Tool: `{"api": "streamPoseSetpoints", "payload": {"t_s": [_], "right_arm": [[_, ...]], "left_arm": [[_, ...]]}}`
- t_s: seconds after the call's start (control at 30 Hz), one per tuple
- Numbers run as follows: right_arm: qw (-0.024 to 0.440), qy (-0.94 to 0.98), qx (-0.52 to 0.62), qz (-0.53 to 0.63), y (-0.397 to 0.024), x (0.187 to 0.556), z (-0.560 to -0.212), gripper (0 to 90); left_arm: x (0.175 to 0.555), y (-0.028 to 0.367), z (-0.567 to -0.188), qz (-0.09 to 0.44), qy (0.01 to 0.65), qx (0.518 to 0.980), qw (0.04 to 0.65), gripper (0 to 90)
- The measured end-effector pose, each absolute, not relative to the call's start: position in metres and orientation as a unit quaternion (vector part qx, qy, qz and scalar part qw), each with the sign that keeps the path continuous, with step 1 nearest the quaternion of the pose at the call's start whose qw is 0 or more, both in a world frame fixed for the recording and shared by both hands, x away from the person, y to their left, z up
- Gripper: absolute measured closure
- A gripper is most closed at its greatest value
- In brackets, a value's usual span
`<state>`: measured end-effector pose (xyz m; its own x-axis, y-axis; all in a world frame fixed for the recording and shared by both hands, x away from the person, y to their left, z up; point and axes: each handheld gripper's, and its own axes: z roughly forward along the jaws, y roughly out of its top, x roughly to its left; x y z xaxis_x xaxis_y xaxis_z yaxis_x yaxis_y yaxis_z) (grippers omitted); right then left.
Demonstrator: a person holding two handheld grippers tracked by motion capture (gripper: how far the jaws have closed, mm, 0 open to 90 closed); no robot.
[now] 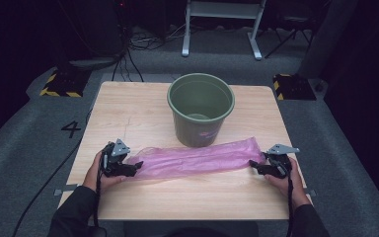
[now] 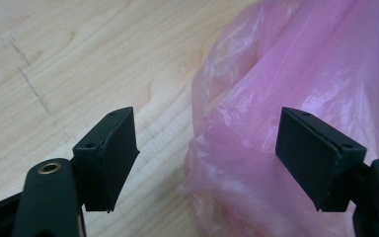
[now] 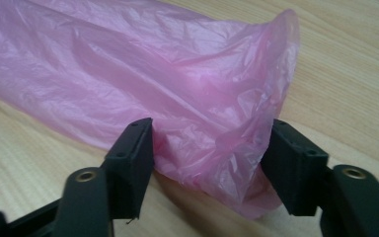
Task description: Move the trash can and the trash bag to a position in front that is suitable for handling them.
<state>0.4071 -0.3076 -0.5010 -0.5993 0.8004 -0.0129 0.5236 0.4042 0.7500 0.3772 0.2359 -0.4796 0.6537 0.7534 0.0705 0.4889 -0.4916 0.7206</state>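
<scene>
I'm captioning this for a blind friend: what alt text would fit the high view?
A long pink bag lies across a wooden table, with a person's left gripper at one end and right gripper at the other, jaws apart around the plastic. An empty green bucket stands upright just behind the bag; grey floor and dark equipment lie beyond.
</scene>
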Motion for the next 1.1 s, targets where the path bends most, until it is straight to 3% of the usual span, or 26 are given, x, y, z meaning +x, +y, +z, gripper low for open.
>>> {"api": "streamPoseSetpoints", "payload": {"t_s": [0.1,0.43,0.83,1.1], "right_arm": [[0.198,0.813,0.414,0.358,-0.309,0.417,-0.501,33.8],[0.226,0.796,0.443,0.345,-0.307,0.435,-0.499,30.4],[0.24,0.784,0.412,0.397,-0.306,0.42,-0.48,26.4],[0.232,0.782,0.4,0.418,-0.303,0.412,-0.474,32.4]], "left_arm": [[0.377,0.231,-0.483,0.182,0.363,0.845,0.347,23.9],[0.379,0.223,-0.493,0.16,0.361,0.854,0.337,22.9],[0.38,0.225,-0.5,0.147,0.374,0.849,0.343,21.8],[0.379,0.225,-0.502,0.153,0.373,0.845,0.352,20.9]]}}
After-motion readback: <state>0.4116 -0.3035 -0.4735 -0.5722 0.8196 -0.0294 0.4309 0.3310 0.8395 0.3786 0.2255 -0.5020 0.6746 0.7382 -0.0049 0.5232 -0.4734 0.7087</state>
